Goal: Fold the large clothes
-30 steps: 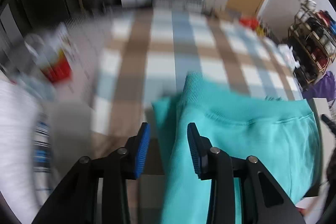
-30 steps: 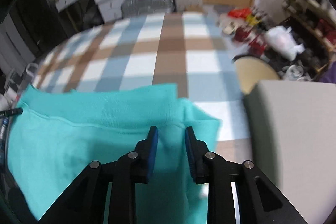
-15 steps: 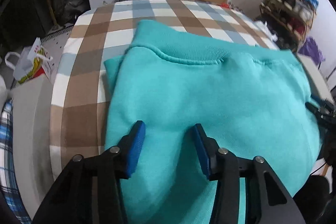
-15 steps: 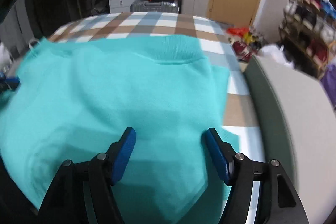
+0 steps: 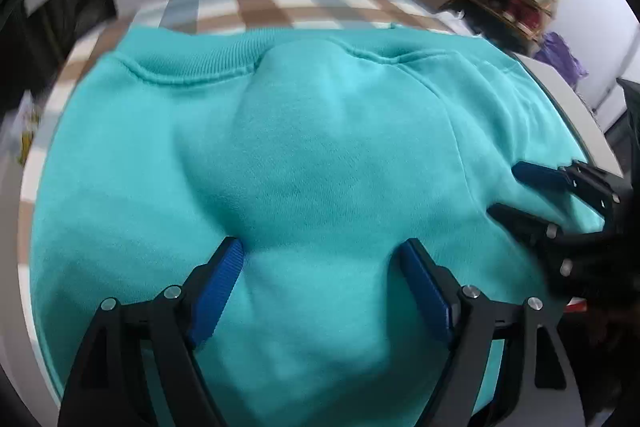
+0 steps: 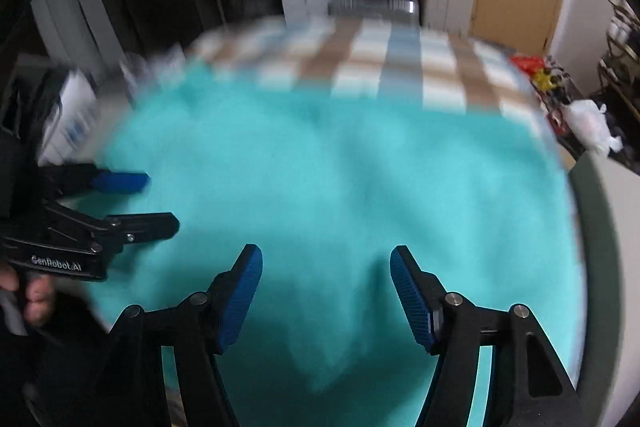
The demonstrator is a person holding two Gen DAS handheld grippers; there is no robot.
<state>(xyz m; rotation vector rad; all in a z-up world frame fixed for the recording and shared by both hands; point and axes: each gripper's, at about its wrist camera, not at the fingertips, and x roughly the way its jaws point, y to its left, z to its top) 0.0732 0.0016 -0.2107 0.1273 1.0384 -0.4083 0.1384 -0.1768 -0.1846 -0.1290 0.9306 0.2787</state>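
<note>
1. The teal sweatshirt [image 5: 320, 155] lay spread over the checked cloth [image 5: 296, 7], its ribbed band at the far side and a soft hump in the middle.
2. The left gripper [image 5: 320, 263] had just been opening; its jaws stood wide with fabric beneath them, nothing pinched.
3. The right gripper [image 6: 326, 271] was also wide and empty over the sweatshirt.
4. The next grab probably wanted both grippers low at the near edge, taking every layer evenly and well apart, so the fold stayed square.
</note>
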